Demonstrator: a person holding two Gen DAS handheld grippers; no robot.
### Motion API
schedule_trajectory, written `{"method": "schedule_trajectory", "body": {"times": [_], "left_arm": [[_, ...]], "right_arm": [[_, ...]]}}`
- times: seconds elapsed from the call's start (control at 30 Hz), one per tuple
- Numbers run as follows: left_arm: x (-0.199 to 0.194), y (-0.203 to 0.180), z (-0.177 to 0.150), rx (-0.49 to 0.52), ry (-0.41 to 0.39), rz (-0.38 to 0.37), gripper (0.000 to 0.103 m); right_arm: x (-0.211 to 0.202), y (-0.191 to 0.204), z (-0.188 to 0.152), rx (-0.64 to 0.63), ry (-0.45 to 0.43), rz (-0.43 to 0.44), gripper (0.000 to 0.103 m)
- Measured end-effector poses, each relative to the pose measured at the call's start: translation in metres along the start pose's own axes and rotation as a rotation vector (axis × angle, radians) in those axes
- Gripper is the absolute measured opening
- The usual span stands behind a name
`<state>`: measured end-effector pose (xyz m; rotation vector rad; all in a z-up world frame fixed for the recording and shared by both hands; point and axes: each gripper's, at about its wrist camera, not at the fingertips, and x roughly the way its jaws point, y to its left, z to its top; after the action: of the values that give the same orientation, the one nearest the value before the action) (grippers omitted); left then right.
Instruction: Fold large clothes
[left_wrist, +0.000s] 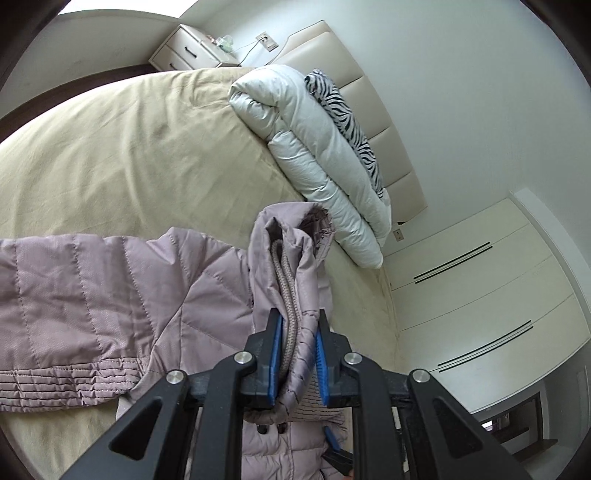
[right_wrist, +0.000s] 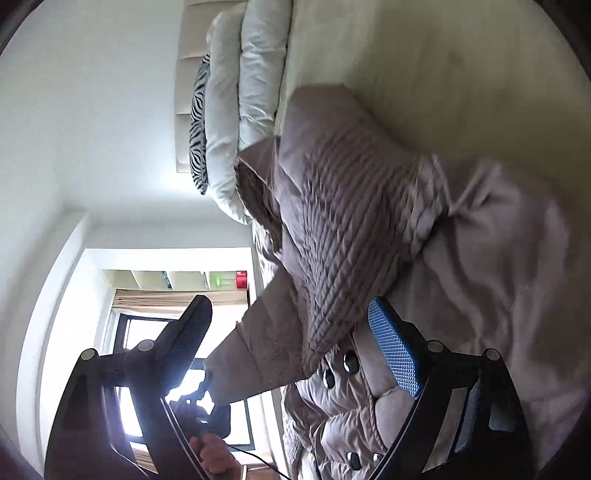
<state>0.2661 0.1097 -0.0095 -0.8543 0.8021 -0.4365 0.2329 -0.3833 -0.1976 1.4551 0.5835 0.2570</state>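
Note:
A mauve quilted puffer jacket (left_wrist: 92, 295) lies on the beige bed (left_wrist: 129, 140). My left gripper (left_wrist: 297, 332) is shut on a bunched fold of the jacket near its ribbed collar and holds it lifted above the bed. In the right wrist view the jacket (right_wrist: 369, 221) fills the centre, with a lifted part drooping over the snap-button front. My right gripper (right_wrist: 291, 325) is open, its jaws wide apart on either side of the jacket's edge. The left gripper (right_wrist: 207, 402) also shows there, gripping jacket fabric.
A folded white duvet (left_wrist: 314, 155) and a zebra-print pillow (left_wrist: 343, 110) lie against the padded headboard (left_wrist: 369, 96). A nightstand (left_wrist: 192, 48) stands at the far corner. White wardrobe doors (left_wrist: 480, 295) flank the bed. A bright window (right_wrist: 147, 332) shows in the right wrist view.

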Motion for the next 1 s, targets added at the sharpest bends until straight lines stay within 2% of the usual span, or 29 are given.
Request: {"method": "schedule_trajectory", "body": {"times": [0.1,0.17,0.27,0.33,0.4,0.5,0.57,0.7,0.87,1.0], "left_arm": [[-0.018,-0.028,0.003,0.035,-0.018,-0.042,0.018],[-0.027,-0.042,0.007,0.046,-0.031,-0.069,0.018],[-0.033,-0.054,0.01,0.053,-0.039,-0.097,0.018],[-0.033,-0.054,0.01,0.056,-0.04,-0.091,0.018],[-0.028,-0.046,0.01,0.042,-0.037,-0.079,0.018],[-0.015,-0.025,0.007,0.013,-0.033,-0.03,0.018],[0.003,-0.011,0.003,0.006,-0.005,-0.002,0.018],[0.049,0.019,-0.011,-0.012,0.06,0.078,0.018],[0.093,0.065,-0.03,-0.019,0.115,0.217,0.018],[0.103,0.098,-0.036,-0.049,0.144,0.239,0.02]], "right_arm": [[0.027,-0.017,-0.023,0.043,0.029,-0.063,0.088],[0.037,-0.02,-0.023,0.057,0.012,-0.048,0.088],[0.032,-0.022,-0.01,0.098,-0.067,0.014,0.088],[0.024,-0.025,0.003,0.117,-0.124,0.031,0.088],[0.017,-0.024,0.01,0.134,-0.141,0.067,0.088],[-0.01,-0.013,0.02,0.074,-0.229,0.067,0.088],[-0.029,-0.015,0.028,0.082,-0.268,0.088,0.088],[-0.047,-0.029,0.045,0.092,-0.282,0.033,0.084],[-0.067,-0.051,0.05,0.109,-0.313,0.055,0.08],[-0.079,-0.065,0.051,0.078,-0.279,0.05,0.075]]}}
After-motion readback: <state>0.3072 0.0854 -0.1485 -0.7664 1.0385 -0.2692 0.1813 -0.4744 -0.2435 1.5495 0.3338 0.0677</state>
